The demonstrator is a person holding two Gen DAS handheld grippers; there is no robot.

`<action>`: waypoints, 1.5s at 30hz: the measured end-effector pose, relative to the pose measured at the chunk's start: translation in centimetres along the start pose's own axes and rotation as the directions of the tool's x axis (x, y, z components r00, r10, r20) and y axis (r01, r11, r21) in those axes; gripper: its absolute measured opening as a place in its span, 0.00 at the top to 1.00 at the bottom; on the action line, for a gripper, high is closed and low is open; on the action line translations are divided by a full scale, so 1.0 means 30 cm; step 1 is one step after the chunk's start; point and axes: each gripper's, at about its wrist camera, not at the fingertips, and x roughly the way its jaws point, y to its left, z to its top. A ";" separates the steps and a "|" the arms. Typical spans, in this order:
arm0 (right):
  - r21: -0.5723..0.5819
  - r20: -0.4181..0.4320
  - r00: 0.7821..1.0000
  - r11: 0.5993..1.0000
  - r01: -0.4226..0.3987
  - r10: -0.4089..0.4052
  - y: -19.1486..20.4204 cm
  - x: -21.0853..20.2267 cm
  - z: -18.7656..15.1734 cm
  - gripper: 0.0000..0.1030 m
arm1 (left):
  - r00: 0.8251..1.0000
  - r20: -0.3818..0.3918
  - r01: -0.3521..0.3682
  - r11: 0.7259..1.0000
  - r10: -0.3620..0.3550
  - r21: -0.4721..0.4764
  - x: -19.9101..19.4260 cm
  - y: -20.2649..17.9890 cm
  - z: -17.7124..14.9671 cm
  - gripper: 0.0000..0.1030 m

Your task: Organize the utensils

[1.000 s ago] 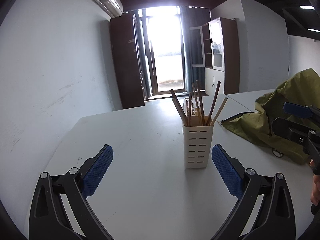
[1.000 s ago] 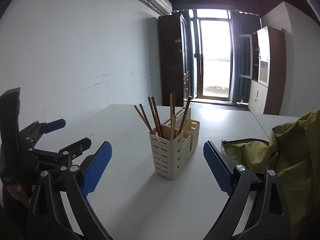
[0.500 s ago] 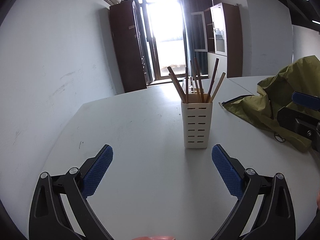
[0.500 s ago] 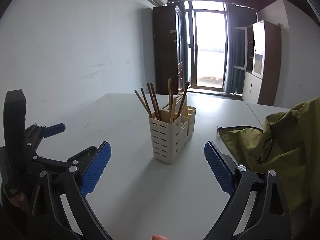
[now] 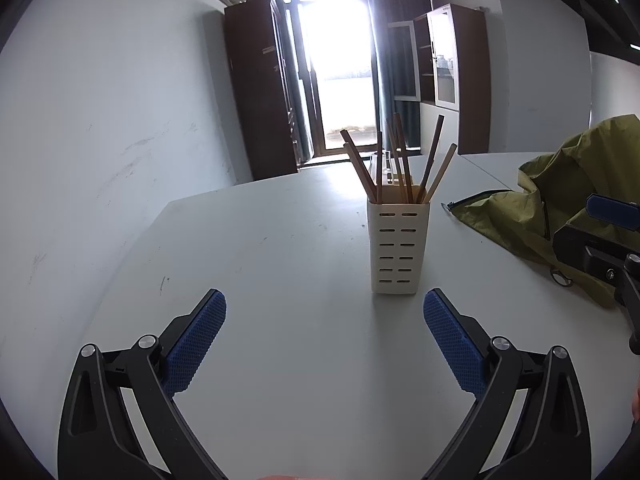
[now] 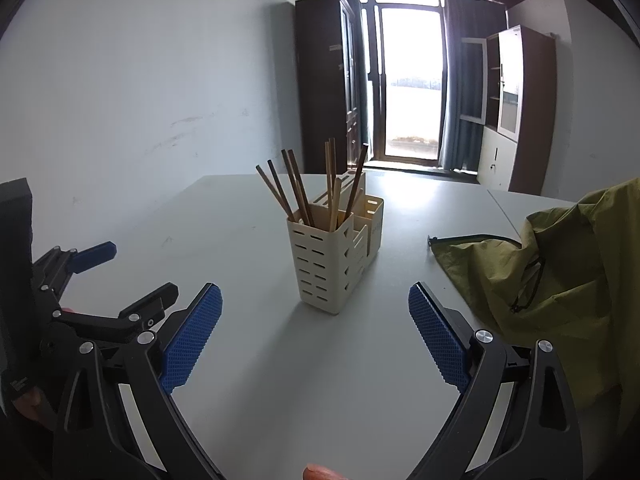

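No utensil is held at this moment. The left hand-held gripper [image 5: 324,322] and the right hand-held gripper [image 6: 315,316] are both spread wide and empty, hovering low over the worktop [image 5: 280,240]. The step in hand is judged to be either a pause between placements or the close of the task, since the chopsticks [image 6: 308,188] are already gathered upright in the utensil holder [image 6: 334,256] and no loose utensil is seen on the worktop.

The holder stands at about 12 o'clock of the right gripper and 1 o'clock of the left, near but untouched. If a further utensil is to be fetched, it must first be found outside these views; the jaws would then need narrowing onto a thin shaft.

The holder is made of cream plastic, box-shaped, slotted in rows, and divided into compartments of stepped height; the tallest, nearest one carries the sticks. These are slim, straight, brown wood and lean apart in a fan. The pads [image 6: 192,340] are blue with a knurled texture. An olive-green fabric bag [image 6: 560,264], thin and crumpled, lies at 3 o'clock.
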 end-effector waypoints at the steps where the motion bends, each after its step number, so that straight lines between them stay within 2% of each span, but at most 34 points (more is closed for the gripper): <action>1: 0.002 -0.002 1.000 1.000 -0.001 0.001 -0.001 0.002 0.000 0.08 | 1.000 -0.004 0.005 1.000 -0.005 -0.005 0.001 0.000 0.000 0.06; 21: 0.008 -0.035 0.999 1.000 0.000 0.001 -0.004 0.043 -0.013 0.08 | 1.000 -0.001 0.009 1.000 -0.009 -0.009 -0.011 -0.018 -0.003 0.06; 45: -0.006 -0.034 0.999 1.000 -0.005 0.005 0.007 0.053 -0.016 0.08 | 1.000 -0.013 0.016 1.000 -0.016 0.015 0.005 -0.049 -0.014 0.06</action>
